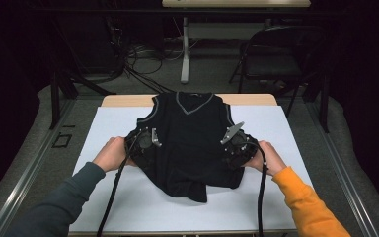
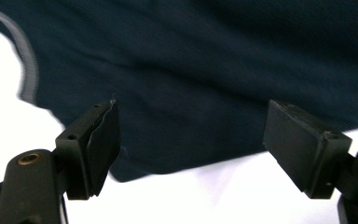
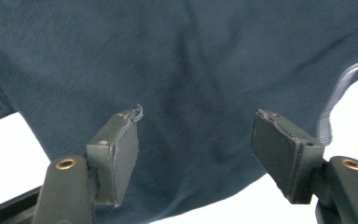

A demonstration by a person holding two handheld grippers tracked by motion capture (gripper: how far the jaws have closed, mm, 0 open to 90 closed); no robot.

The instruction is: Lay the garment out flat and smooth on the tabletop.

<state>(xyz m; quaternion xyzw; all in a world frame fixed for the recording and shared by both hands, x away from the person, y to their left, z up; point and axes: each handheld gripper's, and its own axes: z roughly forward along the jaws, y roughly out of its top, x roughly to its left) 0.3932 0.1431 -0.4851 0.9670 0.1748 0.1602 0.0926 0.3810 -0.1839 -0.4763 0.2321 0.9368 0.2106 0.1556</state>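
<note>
We're over the vest (image 1: 190, 140) on the white desk (image 1: 271, 197), and it looks light, soft and floppy, so we'd pinch its side edges, since the bottom is already rumpled. It's dark knit with a pale-trimmed V-neck, and the left gripper (image 2: 191, 140) and right gripper (image 3: 196, 149) both have fingers spread wide, holding nothing.

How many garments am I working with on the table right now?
1: a dark sleeveless V-neck vest lies mid-table on the white mat, between the left gripper and the right gripper. Its bunched lower part could hide something beneath.
</note>
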